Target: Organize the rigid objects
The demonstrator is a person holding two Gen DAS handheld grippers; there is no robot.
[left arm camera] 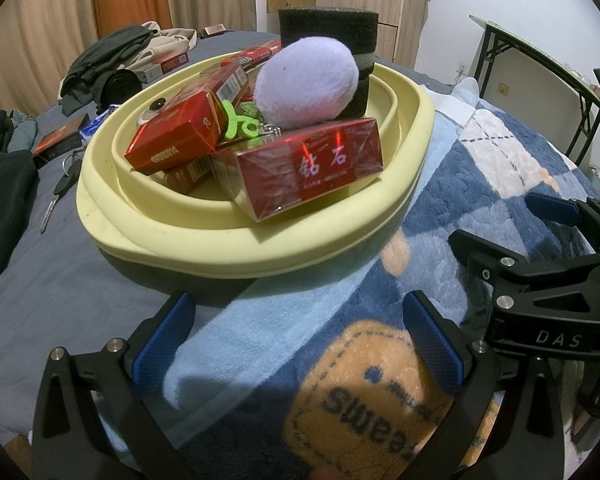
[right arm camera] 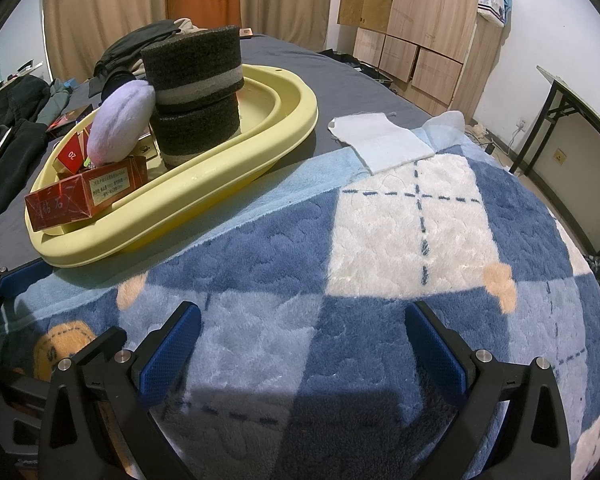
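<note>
A pale yellow basin sits on the bed, holding several red cigarette boxes, a lilac plush ball, a green ring toy and a dark grey sponge stack. My left gripper stands open just in front of the basin's near rim, nothing between its blue pads. My right gripper is open too, hovering over the blue checked blanket to the right of the basin; it also shows at the right edge of the left wrist view, right gripper.
More red boxes and a dark box lie on the grey sheet behind and left of the basin, with keys and piled clothes. A white cloth lies right of the basin. A folding table stands beyond the bed.
</note>
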